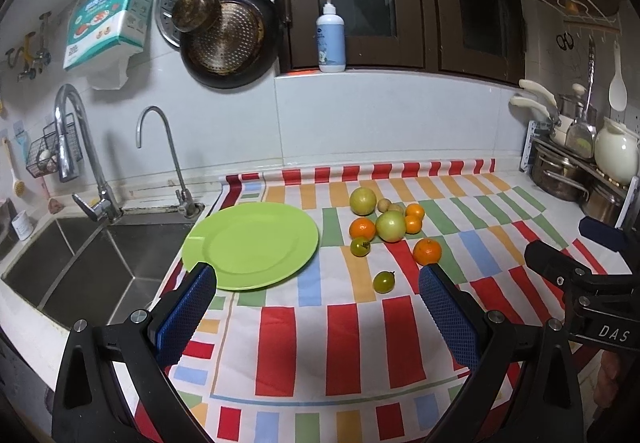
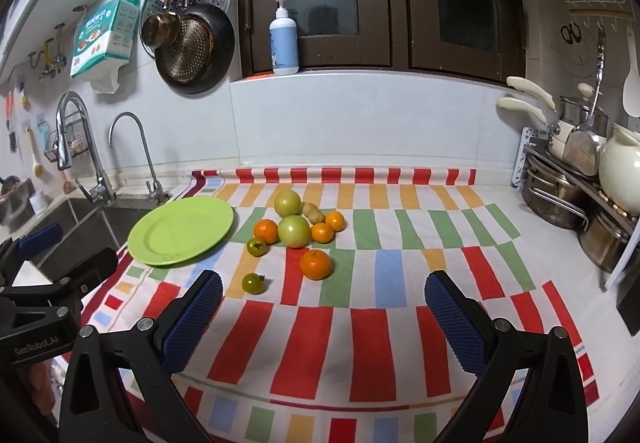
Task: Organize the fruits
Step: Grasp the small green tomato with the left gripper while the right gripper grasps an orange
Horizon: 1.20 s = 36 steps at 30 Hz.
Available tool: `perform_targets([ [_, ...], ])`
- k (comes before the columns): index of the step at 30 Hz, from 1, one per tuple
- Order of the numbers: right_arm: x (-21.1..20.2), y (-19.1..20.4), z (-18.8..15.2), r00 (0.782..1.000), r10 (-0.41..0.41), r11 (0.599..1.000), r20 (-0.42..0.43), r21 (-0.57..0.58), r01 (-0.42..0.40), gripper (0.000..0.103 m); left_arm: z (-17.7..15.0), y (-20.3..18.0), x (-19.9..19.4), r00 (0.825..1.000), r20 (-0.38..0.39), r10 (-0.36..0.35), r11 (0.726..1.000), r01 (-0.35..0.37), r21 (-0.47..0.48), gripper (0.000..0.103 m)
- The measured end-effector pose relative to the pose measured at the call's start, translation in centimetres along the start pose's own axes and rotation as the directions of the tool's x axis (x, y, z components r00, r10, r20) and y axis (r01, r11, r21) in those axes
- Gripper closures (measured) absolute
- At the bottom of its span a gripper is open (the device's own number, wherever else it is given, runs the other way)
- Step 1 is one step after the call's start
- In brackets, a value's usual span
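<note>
Fruit all loose on cloth, plate bare: sorting judged not yet begun.
Left wrist view: left gripper (image 1: 318, 283) spread wide, empty, above striped cloth (image 1: 344, 343); green plate (image 1: 224, 243) just beyond, small green tomato (image 1: 384, 281) nearest. Right wrist view: right gripper (image 2: 324, 289) wide, empty; lone orange (image 2: 316, 263) nearest, likely first pick, needing reach forward and closure.

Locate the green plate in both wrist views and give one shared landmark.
Left wrist: green plate left of centre, beside the sink, just beyond the left gripper.
Right wrist: green plate mid-left, left of the fruit.
Shared landmark: pump bottle on the window ledge.
</note>
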State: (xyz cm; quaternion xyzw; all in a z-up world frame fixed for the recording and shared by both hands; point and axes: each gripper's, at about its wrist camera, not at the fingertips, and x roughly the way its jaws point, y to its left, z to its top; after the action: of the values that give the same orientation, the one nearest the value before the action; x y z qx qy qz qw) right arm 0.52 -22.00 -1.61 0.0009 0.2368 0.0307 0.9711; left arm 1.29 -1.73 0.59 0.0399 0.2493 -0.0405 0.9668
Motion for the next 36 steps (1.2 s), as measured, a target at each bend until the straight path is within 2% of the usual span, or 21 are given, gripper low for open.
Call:
perform_targets([
  [2,0.6,0.0,0.0,1.0,0.002,1.0,-0.008,-0.006,-0.002,0.001,0.0,-0.3,0.7,1.0,-0.003,-0.011,1.0,0.011,0.014,0.0],
  [9,3.4,-0.5,0.0,0.999,0.011,1.0,-0.046,-0.02,-0.012,0.002,-0.2,-1.3,3.6,0.997,-0.036,-0.065,0.996,0.067,0.056,0.013],
  [19,8.6,-1.0,-0.4,0.991,0.044,0.998,-0.129,-0.044,-0.05,0.018,-0.9,-3.0,8.6,0.984,-0.132,-0.123,0.982,0.14,0.126,0.033],
  [30,14.8,-1.1,-1.0,0.966,0.077,0.994,-0.248,-0.055,-0.093,0.029,-2.0,-4.3,15.0,0.946,-0.266,-0.184,0.964,0.226,0.14,0.046],
  [36,18.0,-0.9,-1.4,0.943,0.108,0.99,-0.314,-0.048,-0.129,0.037,-2.6,-4.7,16.7,0.923,-0.32,-0.215,0.955,0.268,0.131,0.054],
])
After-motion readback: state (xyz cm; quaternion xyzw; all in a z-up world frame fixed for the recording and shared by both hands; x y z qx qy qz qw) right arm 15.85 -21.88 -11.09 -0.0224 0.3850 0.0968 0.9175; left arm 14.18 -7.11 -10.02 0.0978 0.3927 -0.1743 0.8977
